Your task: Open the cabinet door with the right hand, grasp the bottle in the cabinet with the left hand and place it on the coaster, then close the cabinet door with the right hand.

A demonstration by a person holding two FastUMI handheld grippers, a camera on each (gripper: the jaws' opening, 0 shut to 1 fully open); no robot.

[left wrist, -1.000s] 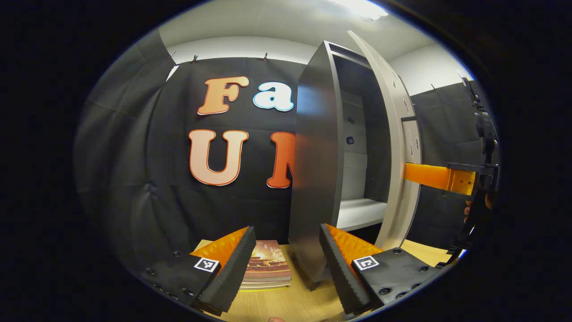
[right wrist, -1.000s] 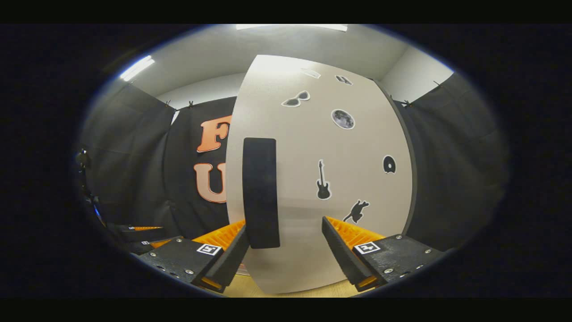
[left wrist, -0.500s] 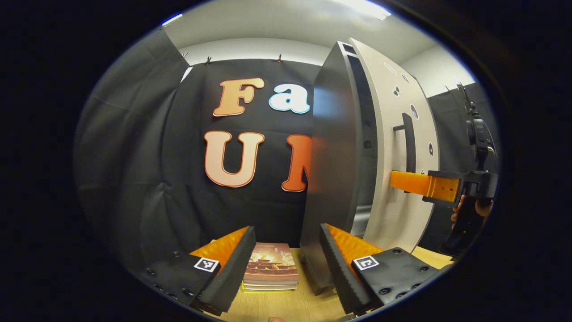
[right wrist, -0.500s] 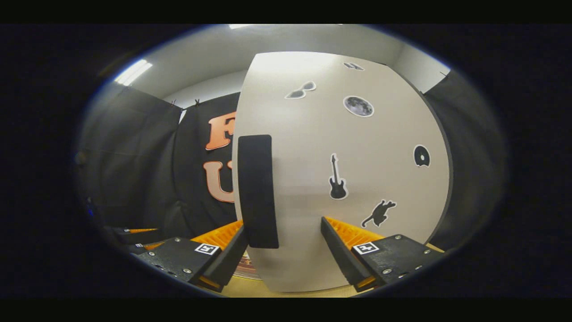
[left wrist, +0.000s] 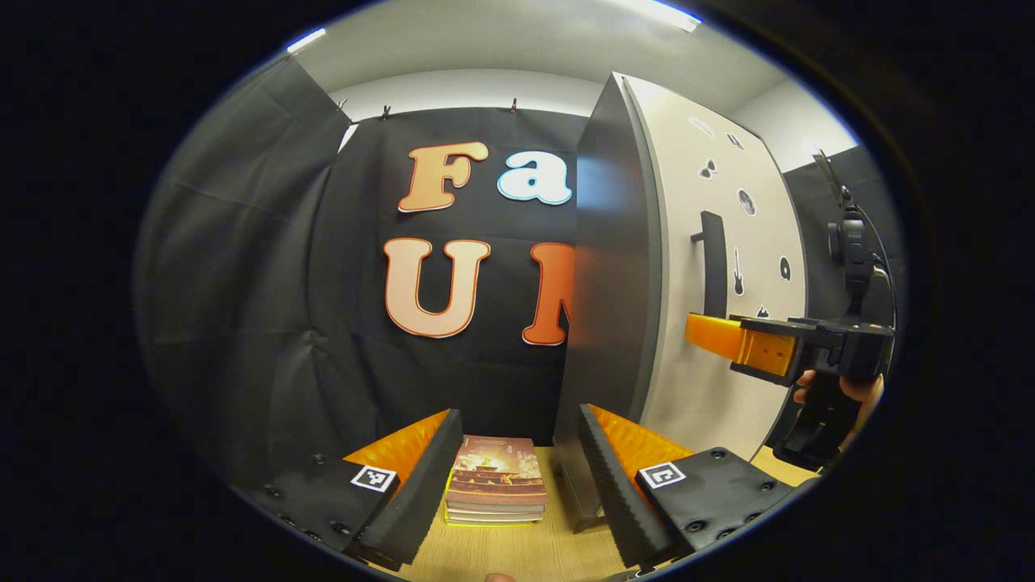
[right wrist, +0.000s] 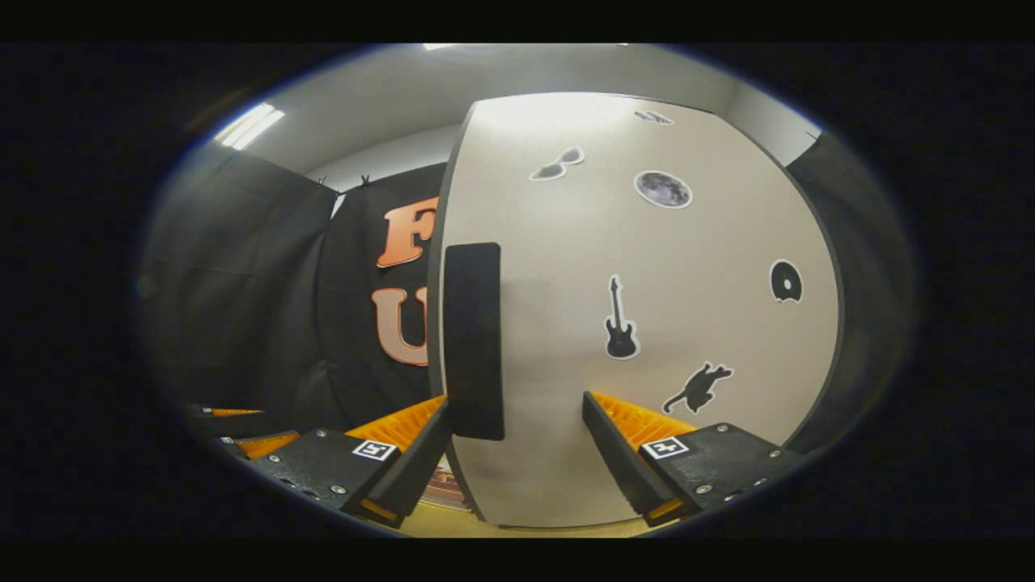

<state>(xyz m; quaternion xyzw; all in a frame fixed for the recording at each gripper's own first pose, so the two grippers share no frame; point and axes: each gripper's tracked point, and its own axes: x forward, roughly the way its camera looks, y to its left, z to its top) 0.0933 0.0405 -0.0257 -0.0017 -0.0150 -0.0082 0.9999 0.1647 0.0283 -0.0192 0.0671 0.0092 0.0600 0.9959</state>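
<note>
The dark grey cabinet (left wrist: 610, 267) stands upright on the table, and its pale door (left wrist: 720, 202) lies flat against its front, with no gap seen. My right gripper (right wrist: 517, 416) is open and close up against the door (right wrist: 647, 323). The lower end of the black handle (right wrist: 473, 339) sits between its fingers, nearer the left one. In the left gripper view that gripper (left wrist: 703, 331), held by a hand (left wrist: 841, 388), reaches the door at the handle (left wrist: 713, 263). My left gripper (left wrist: 517, 428) is open and holds nothing, left of the cabinet's near corner.
A small stack of books (left wrist: 495, 481) lies on the wooden table (left wrist: 517, 550) just left of the cabinet's foot. Several small stickers dot the door. The black cloth wall closes off the back and left.
The door has swung from wide open to flat against the cabinet, pushed by my right gripper. The inside shelf is now hidden. My left gripper stayed open and drifted slightly.
</note>
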